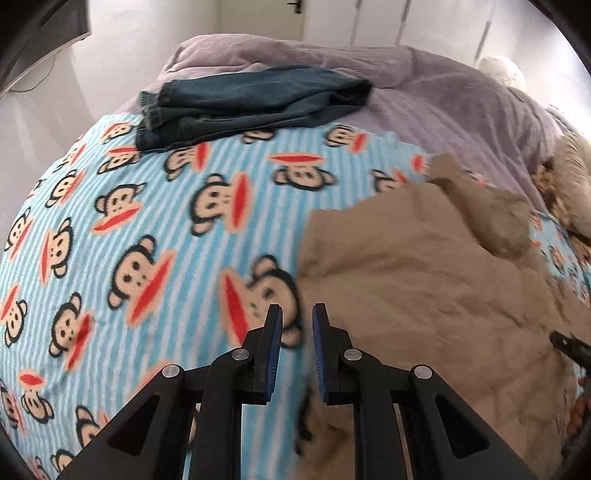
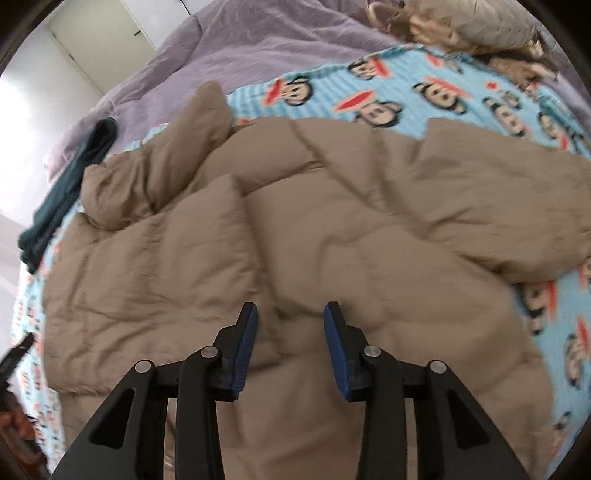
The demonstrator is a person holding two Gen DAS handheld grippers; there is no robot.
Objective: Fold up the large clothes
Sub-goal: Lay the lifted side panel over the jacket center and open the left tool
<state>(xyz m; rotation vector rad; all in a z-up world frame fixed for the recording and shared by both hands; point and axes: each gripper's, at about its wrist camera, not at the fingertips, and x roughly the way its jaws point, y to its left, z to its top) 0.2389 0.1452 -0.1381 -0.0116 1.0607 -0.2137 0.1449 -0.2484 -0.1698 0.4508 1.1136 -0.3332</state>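
A large tan puffy jacket lies spread and rumpled on a blue striped monkey-print blanket. In the left wrist view the jacket fills the right side. My left gripper is open and empty, hovering over the jacket's left edge where it meets the blanket. My right gripper is open and empty, above the middle of the jacket's lower part. A sleeve lies folded across at the right.
Folded dark blue jeans lie at the far side of the blanket, also in the right wrist view. A lilac duvet covers the bed behind. Pillows and a plush thing sit at the headboard end. White closet doors stand beyond.
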